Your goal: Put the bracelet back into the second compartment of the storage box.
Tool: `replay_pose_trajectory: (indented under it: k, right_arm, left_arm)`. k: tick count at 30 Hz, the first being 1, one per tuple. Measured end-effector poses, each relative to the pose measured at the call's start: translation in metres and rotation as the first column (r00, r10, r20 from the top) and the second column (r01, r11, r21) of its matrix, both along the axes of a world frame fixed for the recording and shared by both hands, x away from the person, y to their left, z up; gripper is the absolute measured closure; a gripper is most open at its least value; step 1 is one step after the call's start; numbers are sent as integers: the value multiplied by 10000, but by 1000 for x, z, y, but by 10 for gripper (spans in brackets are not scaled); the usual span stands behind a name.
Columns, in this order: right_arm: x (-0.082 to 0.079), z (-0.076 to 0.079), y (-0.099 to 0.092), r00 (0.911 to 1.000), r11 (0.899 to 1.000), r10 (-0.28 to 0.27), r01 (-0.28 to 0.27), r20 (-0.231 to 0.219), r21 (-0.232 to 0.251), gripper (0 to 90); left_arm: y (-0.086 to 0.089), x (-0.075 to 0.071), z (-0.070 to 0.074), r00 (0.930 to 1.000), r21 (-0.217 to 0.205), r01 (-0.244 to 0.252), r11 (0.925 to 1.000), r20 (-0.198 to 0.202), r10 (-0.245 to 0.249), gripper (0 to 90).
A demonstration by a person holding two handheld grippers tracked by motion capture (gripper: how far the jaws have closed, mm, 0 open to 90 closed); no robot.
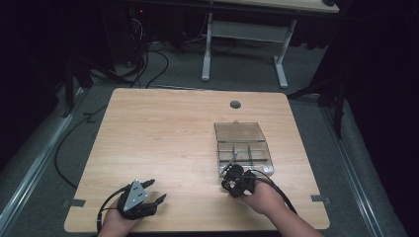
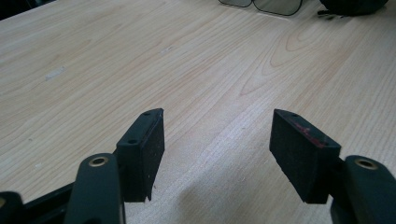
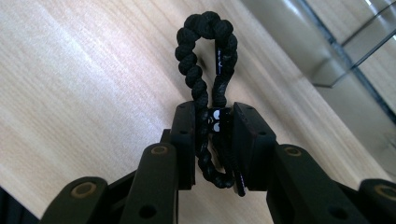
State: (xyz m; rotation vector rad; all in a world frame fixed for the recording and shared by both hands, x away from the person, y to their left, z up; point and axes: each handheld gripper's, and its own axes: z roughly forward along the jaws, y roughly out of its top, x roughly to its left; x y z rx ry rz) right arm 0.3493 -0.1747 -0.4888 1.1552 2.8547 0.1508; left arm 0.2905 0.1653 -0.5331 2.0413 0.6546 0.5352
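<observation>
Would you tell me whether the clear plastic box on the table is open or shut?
Open. The clear box has its lid folded back flat on the table, and the high view shows the divided compartments uncovered.

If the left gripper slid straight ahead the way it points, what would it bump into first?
Likely nothing soon: the left gripper points across bare table. Far ahead sits the clear box, though depth is hard to judge.
</observation>
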Motion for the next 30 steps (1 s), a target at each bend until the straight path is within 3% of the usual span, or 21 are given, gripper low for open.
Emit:
replay_pose_trajectory:
  k: [7, 14, 16, 30]
  right_arm:
    - [-3, 13, -11, 10000, 10000, 88, -88, 10, 5, 714]
    - [-1, 34, -29, 9998, 9996, -204, 203, 78, 173, 715]
    - [0, 39, -31, 9987, 9985, -508, 506, 48, 208, 715]
    - [30, 70, -41, 9966, 9969, -764, 759, 302, 181, 715]
  left_arm:
    - [0, 0, 0, 10000, 22, 6, 10000, -4, -6, 360]
    - [-1, 0, 0, 10000, 49, 16, 10000, -8, -16, 360]
    - [-1, 0, 0, 10000, 55, 21, 10000, 0, -21, 361]
    - [-1, 0, 0, 9999, 82, 104, 9999, -31, -104, 360]
